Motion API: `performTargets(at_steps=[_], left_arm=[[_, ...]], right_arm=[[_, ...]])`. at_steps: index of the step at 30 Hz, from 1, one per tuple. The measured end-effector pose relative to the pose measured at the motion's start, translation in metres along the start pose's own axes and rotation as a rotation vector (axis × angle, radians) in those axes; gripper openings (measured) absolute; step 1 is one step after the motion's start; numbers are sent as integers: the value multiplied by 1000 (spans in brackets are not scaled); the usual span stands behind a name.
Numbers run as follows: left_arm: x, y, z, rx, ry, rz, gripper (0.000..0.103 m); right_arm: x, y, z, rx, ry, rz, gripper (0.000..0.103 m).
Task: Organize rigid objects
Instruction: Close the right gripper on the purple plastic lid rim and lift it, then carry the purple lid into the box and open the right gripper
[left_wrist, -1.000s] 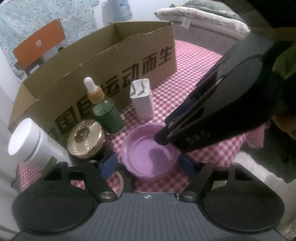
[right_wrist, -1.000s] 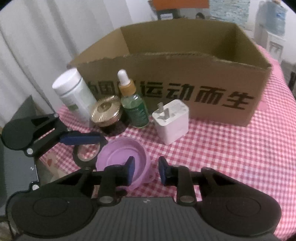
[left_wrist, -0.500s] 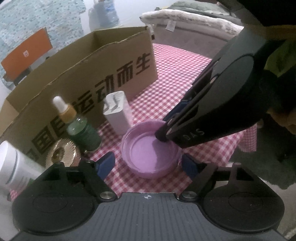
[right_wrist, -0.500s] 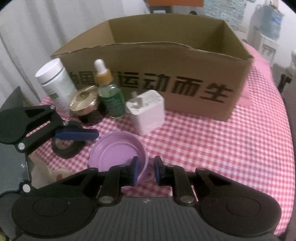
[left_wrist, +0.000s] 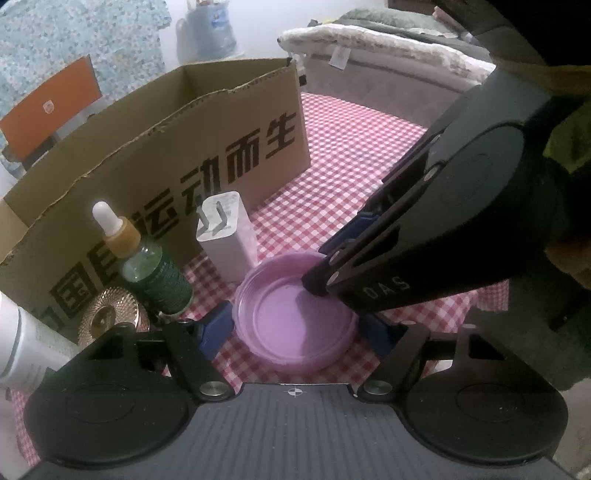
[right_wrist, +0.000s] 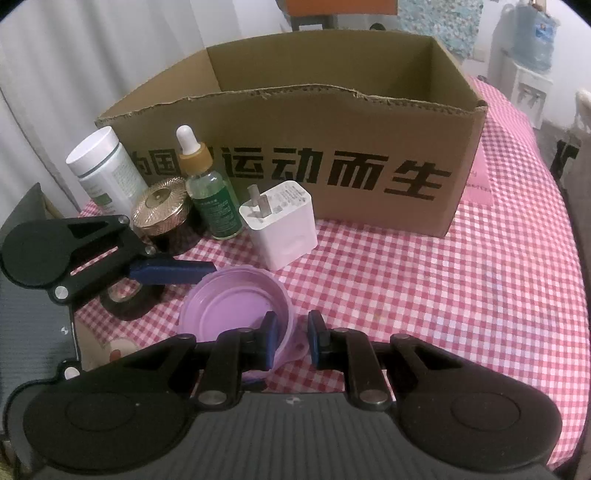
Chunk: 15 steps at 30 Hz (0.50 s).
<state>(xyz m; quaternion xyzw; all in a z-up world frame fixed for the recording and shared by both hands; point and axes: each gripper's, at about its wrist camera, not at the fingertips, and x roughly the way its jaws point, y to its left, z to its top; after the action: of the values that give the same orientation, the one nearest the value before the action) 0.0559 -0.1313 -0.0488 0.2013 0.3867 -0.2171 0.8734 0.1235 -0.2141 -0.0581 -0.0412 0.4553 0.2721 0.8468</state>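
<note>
1. Because the right claw has its two pads pinching the near rim of the purple lid, the lid is fixed at one edge on the checked tabletop; it lies with its hollow side up and holds nothing.
2. While that pinch holds, the left claw is spread around the same lid, one pad at each side; its jaws have just been narrowing, and whether the pads touch the rim yet cannot be told. This looks like a two-handed lift being set up.
3. Just beyond the lid stands a white charger, prongs up.
4. Left of it are a green dropper bottle, a gold-lidded jar and a white tub, all upright and capped, and a black tape roll lying flat.
5. Farthest back, the cardboard box stands open-topped; its visible inside is bare, likely the destination.
</note>
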Motion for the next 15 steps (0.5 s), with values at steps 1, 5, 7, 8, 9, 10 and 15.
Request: performTargets(at_steps=[1, 5, 7, 8, 9, 10, 15], left_arm=[[-1, 0, 0, 1, -5, -1, 75], [-15, 1, 2, -4, -41, -5, 75], [-26, 2, 5, -4, -73, -2, 75], [-32, 3, 7, -2, -93, 3, 75], [-40, 5, 10, 2, -116, 11, 75], [-48, 7, 13, 5, -138, 19, 75], [-86, 29, 33, 10, -249, 85, 75]], right_arm=[[-1, 0, 0, 3, 2, 1, 19], [-10, 4, 0, 8, -7, -7, 19], [-21, 8, 2, 5, -20, -17, 19], [-28, 11, 3, 3, -30, -23, 19], [-33, 13, 5, 0, -42, -29, 19], [-41, 16, 8, -7, -57, -34, 19], [-83, 35, 35, -69, -163, -57, 19]])
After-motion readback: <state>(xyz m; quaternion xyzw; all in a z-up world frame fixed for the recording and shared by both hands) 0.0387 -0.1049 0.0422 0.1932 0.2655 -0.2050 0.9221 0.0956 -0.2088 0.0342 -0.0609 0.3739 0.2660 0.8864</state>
